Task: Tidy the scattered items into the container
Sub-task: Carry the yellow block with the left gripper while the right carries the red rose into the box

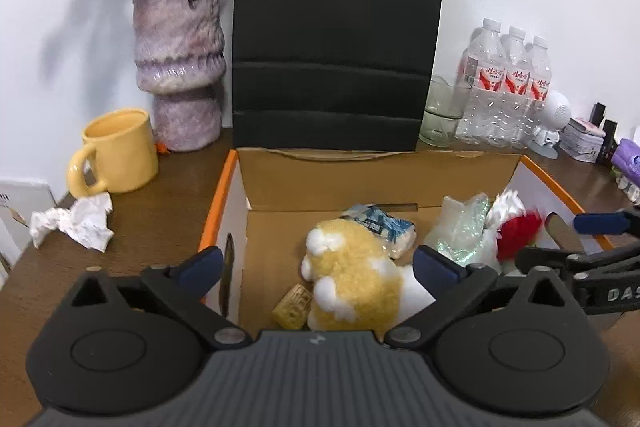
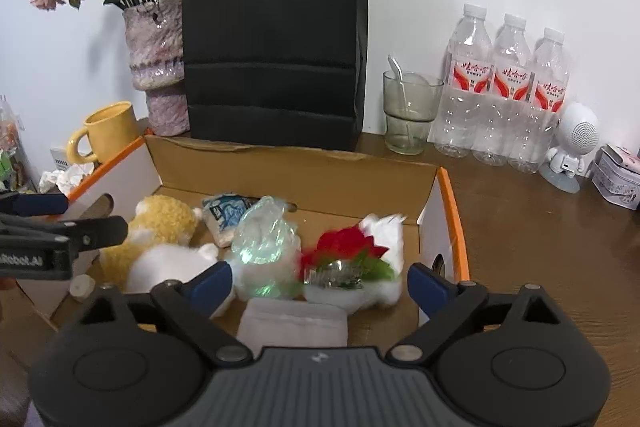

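Left gripper: held over the near edge of the cardboard box, jaws spread wide with nothing pressed between the pads; so placed, probably, to let an item drop inside.
Right gripper: likewise over the near edge of the box, jaws wide and empty; seemingly kept above the opening so that nothing could fall outside.
Plush toy: lay inside the box, at its near left part, just under the left gripper; yellow with white patches.
Red and white item: lay inside the box, at its near right part, below the right gripper; blurred, so exact kind not clear.
Plastic bag: rested in the middle of the box, between the toy and the red item.
Blue-white packet: toward the far wall of the box.
Crumpled tissue: remained outside the box, on the table to its left, beside the yellow mug; judged as one item not yet tidied.
Black paper bag: stood upright just behind the box, apparently only background.
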The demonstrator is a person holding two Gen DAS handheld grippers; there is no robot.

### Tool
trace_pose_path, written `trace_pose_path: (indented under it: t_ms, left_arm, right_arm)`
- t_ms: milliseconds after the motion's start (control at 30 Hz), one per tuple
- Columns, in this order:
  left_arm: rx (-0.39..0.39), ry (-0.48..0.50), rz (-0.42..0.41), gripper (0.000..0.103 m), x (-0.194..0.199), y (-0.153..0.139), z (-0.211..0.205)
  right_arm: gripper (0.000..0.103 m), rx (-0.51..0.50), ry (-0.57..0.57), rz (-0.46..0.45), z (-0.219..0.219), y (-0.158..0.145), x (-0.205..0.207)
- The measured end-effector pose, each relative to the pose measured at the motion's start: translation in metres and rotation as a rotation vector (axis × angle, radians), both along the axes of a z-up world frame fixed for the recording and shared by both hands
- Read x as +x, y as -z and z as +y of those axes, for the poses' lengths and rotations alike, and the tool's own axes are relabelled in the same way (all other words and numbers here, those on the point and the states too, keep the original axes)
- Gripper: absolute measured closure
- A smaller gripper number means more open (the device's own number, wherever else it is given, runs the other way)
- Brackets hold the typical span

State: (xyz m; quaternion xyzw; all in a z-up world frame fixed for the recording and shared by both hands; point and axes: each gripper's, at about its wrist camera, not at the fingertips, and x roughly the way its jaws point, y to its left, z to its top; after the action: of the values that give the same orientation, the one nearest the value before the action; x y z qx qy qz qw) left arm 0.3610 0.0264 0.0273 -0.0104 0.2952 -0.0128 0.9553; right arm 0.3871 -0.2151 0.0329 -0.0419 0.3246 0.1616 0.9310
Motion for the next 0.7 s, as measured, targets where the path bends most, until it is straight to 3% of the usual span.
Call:
trace_pose_path:
  t_ms: [700]
  left_arm:
    - [-0.006,0.023,-0.022,0.0,-0.015,-0.008,-0.009]
  right_arm:
    - [0.006,-0.01,0.012,-0.021,0.0,-0.007,-0.011]
